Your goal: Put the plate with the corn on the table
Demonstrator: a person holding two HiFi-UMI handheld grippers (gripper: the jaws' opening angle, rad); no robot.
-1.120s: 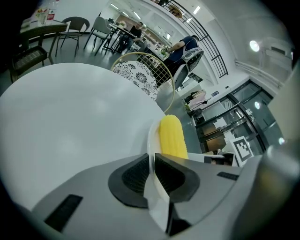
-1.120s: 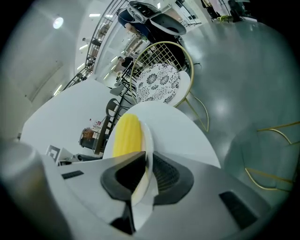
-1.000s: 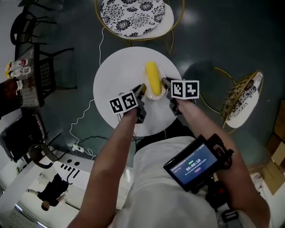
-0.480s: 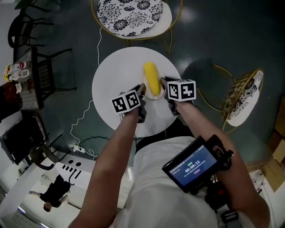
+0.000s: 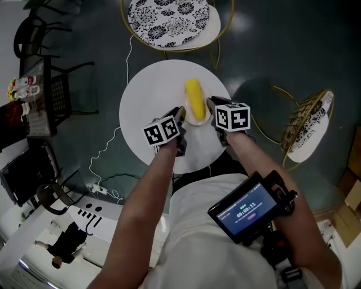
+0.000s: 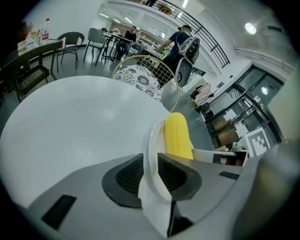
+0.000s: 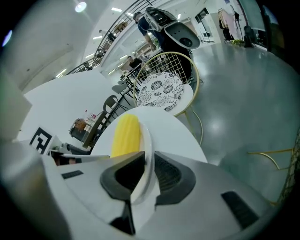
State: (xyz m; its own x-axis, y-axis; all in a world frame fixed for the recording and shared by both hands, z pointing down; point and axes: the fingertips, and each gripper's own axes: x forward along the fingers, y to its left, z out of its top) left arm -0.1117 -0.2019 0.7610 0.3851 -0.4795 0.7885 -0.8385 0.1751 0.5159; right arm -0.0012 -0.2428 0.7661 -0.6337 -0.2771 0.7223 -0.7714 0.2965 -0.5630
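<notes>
A yellow corn cob (image 5: 194,98) lies on a small white plate (image 5: 196,120) above the round white table (image 5: 152,96). My left gripper (image 5: 179,114) is shut on the plate's left rim, my right gripper (image 5: 210,105) on its right rim. In the left gripper view the plate rim (image 6: 151,159) stands edge-on between the black pads (image 6: 129,174), with the corn (image 6: 177,136) just beyond. The right gripper view shows the same: plate rim (image 7: 146,161) pinched, corn (image 7: 125,135) to its left. Whether the plate touches the table cannot be told.
A gold-wire chair with a black-and-white patterned cushion (image 5: 169,17) stands behind the table. Another gold chair (image 5: 307,127) is at the right. A dark table and chairs (image 5: 39,84) are at the left. A white cable (image 5: 110,152) trails on the dark floor.
Both grippers with the plate and corn have shifted only slightly over the table; their hold is unchanged.
</notes>
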